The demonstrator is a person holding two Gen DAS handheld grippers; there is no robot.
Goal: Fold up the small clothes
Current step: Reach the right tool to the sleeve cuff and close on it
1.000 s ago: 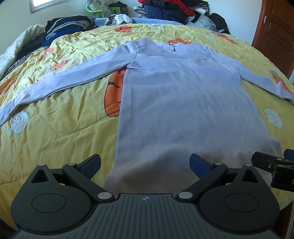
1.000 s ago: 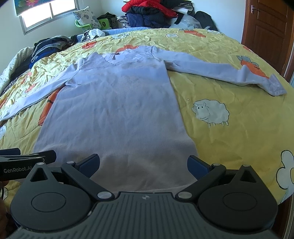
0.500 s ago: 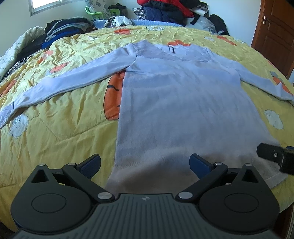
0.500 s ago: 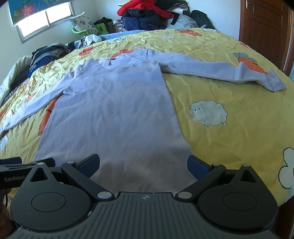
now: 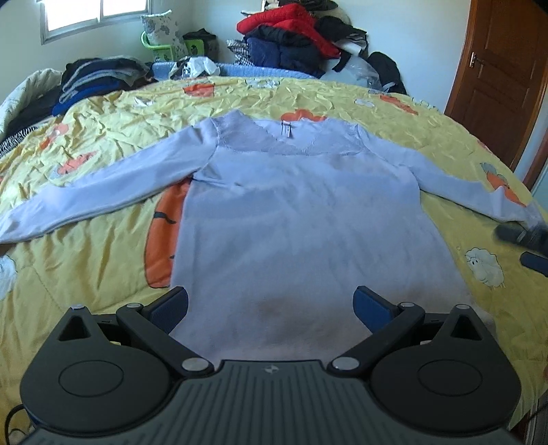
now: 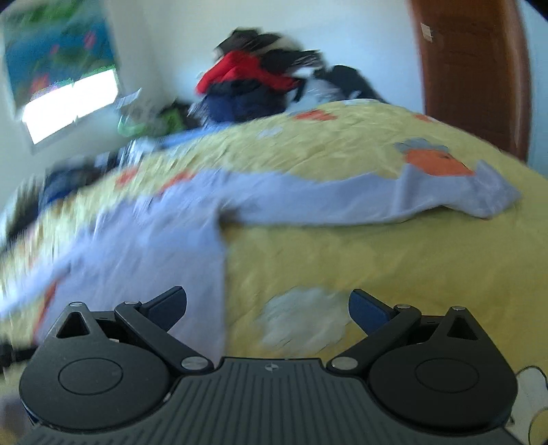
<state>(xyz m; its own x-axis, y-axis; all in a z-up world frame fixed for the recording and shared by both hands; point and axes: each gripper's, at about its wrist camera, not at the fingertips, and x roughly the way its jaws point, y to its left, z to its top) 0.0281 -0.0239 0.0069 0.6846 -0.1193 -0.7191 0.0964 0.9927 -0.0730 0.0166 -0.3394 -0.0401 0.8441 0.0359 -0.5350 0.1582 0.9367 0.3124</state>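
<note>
Bed quilt [image 5: 85, 267] carries the lilac sweater [image 5: 301, 219] flat, long axis straight ahead. Right sleeve [image 6: 359, 202] lies ahead-right of right gripper [image 6: 267, 304], probably nearest (blurred). Left gripper [image 5: 270, 304] over hem. Both jaws wide, empty.

Bed covered by a yellow quilt [image 5: 102, 267] printed with orange carrots and white sheep; fabric creased. Walls [image 5: 219, 20] plain pale white. At 11 o'clock, a window [image 5: 99, 13] admits bright daylight. At 2 o'clock, a brown panelled wooden door [image 5: 503, 75] with a metal handle. At 12 o'clock, past the far bed edge, a heap of clothing [image 5: 291, 37], red and navy on top. At 10 o'clock, a dark stack of folded clothes [image 5: 92, 78]. Green basket [image 5: 154, 44] under the window. Right wrist view is motion-blurred; a colourful poster [image 6: 58, 44] hangs above the window there.
</note>
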